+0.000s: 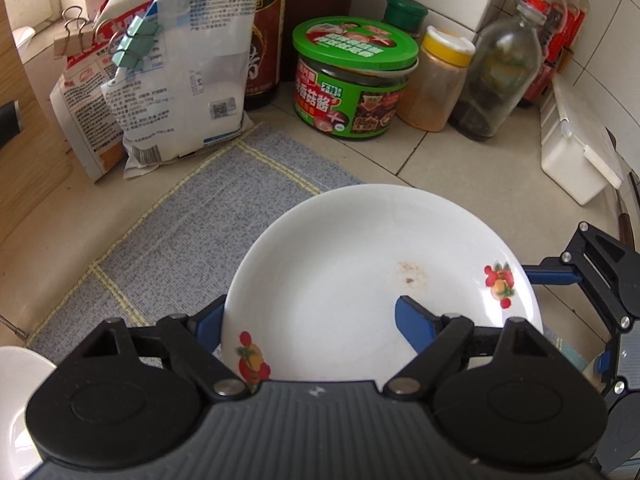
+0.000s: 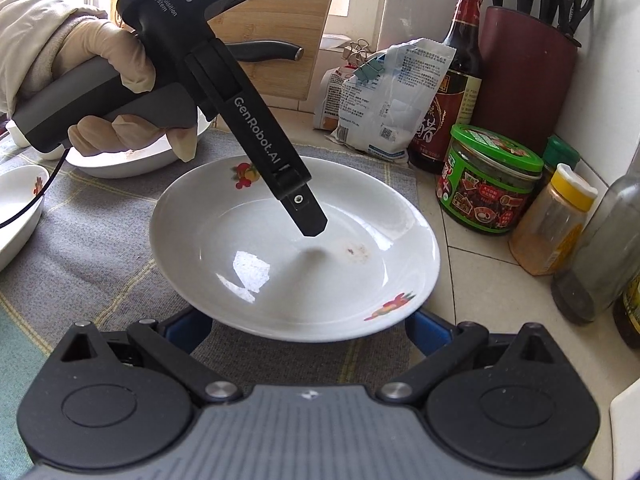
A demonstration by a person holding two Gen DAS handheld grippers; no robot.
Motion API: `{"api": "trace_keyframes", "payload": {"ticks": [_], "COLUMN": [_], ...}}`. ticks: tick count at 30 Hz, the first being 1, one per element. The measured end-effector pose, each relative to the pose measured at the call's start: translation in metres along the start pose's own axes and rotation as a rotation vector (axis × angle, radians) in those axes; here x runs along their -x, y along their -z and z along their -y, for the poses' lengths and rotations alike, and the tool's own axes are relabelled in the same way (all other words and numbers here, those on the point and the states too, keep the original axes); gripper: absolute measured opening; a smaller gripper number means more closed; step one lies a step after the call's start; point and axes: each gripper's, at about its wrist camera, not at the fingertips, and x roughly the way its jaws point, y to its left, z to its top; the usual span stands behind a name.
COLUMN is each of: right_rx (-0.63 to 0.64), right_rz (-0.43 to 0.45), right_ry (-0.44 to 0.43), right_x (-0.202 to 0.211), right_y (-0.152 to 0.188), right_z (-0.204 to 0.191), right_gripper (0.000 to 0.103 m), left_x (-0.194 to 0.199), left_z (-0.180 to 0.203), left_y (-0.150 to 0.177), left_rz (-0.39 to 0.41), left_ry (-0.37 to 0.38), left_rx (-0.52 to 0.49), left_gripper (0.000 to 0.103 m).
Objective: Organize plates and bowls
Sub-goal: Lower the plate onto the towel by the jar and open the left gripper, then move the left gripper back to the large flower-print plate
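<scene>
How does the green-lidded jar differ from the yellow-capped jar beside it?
The green-lidded jar is wide and squat; the yellow-capped jar is narrower and taller. The green-lidded jar wears a bright printed label; the yellow-capped jar is plain and shows orange powder. Both stand upright on the tiled counter.

White plate (image 2: 280,264) on grey mat (image 2: 100,280)

A: Can you see where the left claw (image 1: 310,322) grips the plate (image 1: 360,264)?
B: Partly. One blue finger lies over the rim; the other goes behind the plate's edge.
A: The right claw (image 2: 308,330)?
B: Both fingertips run under the plate's near rim, hidden. Contact can't be told.
A: The bowl (image 2: 18,208) at left?
B: Cut off by the edge.
</scene>
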Motion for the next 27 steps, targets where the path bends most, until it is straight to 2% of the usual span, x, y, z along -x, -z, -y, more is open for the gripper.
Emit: {"api": "trace_keyframes", "payload": {"ticks": [7, 15, 23, 27], "right_rx": [0.023, 0.02, -0.043, -0.116], "right_rz": [-0.024, -0.024, -0.012, 0.011], "right_ry": [0.008, 0.008, 0.015, 0.017], "right_x": [-0.002, 0.001, 0.018, 0.034], "right_y": [0.001, 0.004, 0.008, 0.008], "right_z": [-0.002, -0.004, -0.007, -0.009], "right_gripper": [0.103, 0.103, 0.103, 0.103], "left_x": [-0.002, 0.008, 0.04, 0.064], "left_z": [0.001, 0.008, 0.025, 0.038], "left_y": [0.002, 0.003, 0.017, 0.027], "left_rz": [0.001, 0.052, 0.13, 0.17], "left_ry": [0.003, -0.03, -0.098, -0.142], "left_rx": [-0.005, -0.046, -0.086, -0.115], "left_gripper": [0.086, 0.09, 0.092, 0.092]}}
